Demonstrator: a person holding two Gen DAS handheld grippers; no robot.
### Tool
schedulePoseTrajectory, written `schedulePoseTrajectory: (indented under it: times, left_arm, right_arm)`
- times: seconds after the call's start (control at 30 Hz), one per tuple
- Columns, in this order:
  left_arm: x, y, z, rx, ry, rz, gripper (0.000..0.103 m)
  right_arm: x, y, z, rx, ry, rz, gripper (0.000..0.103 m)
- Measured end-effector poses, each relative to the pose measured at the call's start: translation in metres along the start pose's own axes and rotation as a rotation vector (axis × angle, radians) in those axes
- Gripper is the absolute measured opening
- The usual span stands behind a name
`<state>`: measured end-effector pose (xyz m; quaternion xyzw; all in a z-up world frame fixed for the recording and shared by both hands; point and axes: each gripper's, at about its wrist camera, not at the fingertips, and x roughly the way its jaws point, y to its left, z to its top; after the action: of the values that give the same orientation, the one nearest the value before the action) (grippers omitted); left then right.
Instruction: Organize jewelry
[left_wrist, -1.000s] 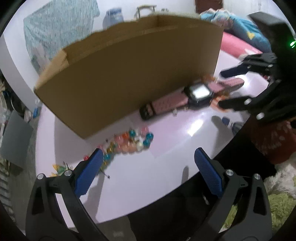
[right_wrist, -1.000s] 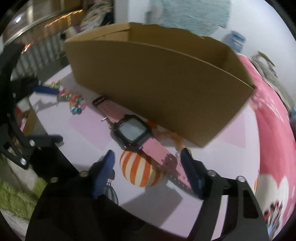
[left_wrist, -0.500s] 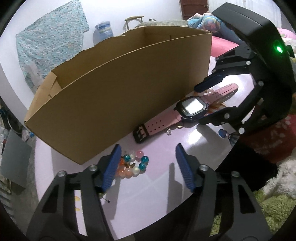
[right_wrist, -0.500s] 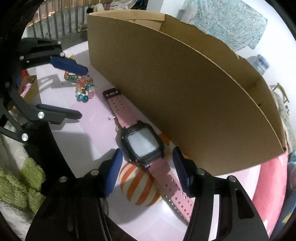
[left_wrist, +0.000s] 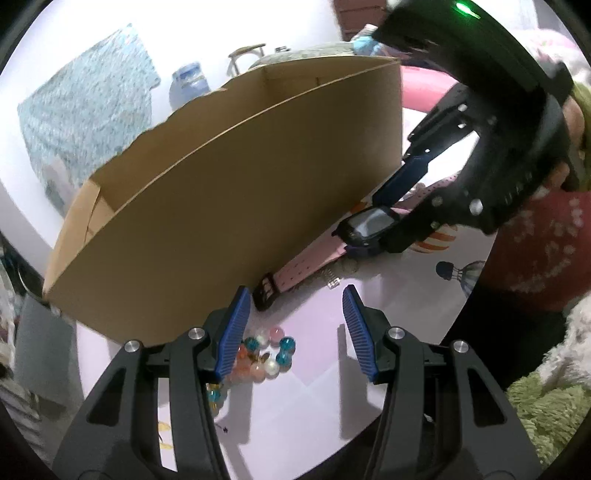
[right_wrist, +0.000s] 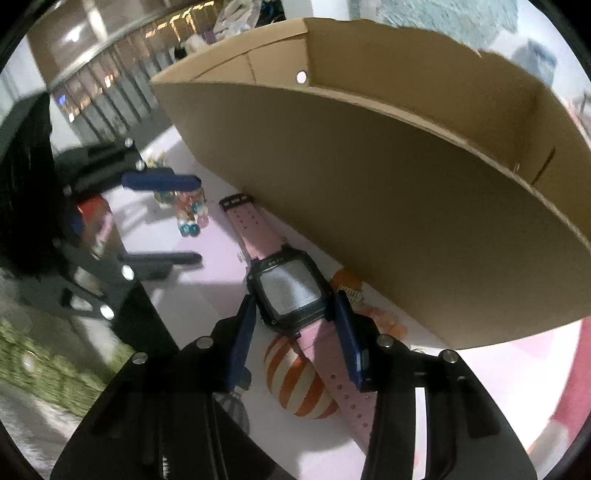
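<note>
I've got the right gripper (right_wrist: 293, 321) down over the watch (right_wrist: 290, 293), its jaws straddling the black case from either side. They have just been closing, and from the right wrist view the blue pads sit right at the case edges; I cannot tell whether they press on it yet, so I call this the moment of the grab, not a secured hold. The watch lies flat on the tabletop (left_wrist: 314, 387), pink strap stretched along the foot of the cardboard box (left_wrist: 229, 192), buckle end toward my other hand. Taking it by the rigid case makes sense to me: the strap would flop and slip.

The left gripper (left_wrist: 295, 332) hangs just above the bead bracelet (left_wrist: 264, 356), jaws about half open after narrowing a moment ago, holding nothing. The beads sit bunched beside the left pad and partly under it, not cleanly between the pads, so I judge I need to shift across before closing.

The box stands open-topped right behind both pieces, touching or nearly touching the strap, which is why I work so tight against its wall; it looks like the place the jewelry goes. My worry is the right jaws clipping that wall on the lift.
</note>
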<state>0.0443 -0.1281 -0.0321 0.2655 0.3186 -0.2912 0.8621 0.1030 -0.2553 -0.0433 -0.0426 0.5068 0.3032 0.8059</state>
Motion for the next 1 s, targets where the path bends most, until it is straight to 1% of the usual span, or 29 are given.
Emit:
schedulePoseTrajectory:
  times: [0.13,0.2,0.3,0.5,0.6,0.7,0.77,0.9,0.97,1.0]
  left_arm:
    - [0.007,-0.012,0.003,0.074,-0.002,0.041,0.05]
    - [0.01,-0.015,0.004,0.092,0.002,0.053,0.046]
    - [0.017,-0.016,0.006,0.096,0.01,0.067,0.033]
    - [0.024,-0.018,0.01,0.109,0.03,0.07,0.027]
    - [0.028,-0.018,0.013,0.124,0.028,0.078,0.02]
    - [0.031,-0.014,0.016,0.124,0.026,0.074,0.015]
    - [0.031,-0.011,0.017,0.119,0.025,0.068,0.014]
    - [0.03,-0.007,0.019,0.094,0.028,0.044,0.011]
    - [0.031,-0.006,0.021,0.082,0.03,0.035,0.011]
    - [0.032,-0.005,0.022,0.078,0.032,0.03,0.011]
  right_arm:
    - [-0.002,-0.017,-0.001,0.079,-0.012,0.1,0.042]
    - [-0.002,-0.023,-0.003,0.109,-0.019,0.138,0.042]
    - [-0.002,-0.014,-0.006,0.099,-0.022,0.146,0.042]
    - [-0.002,-0.012,-0.006,0.092,-0.022,0.153,0.042]
    - [0.003,-0.011,-0.004,0.094,-0.028,0.152,0.042]
    - [0.003,-0.01,-0.004,0.099,-0.035,0.14,0.042]
    - [0.001,-0.009,-0.006,0.104,-0.044,0.117,0.042]
    - [-0.012,-0.002,-0.013,0.102,-0.077,0.023,0.042]
    - [-0.019,0.001,-0.021,0.103,-0.087,-0.052,0.042]
    - [-0.021,0.004,-0.026,0.092,-0.084,-0.107,0.042]
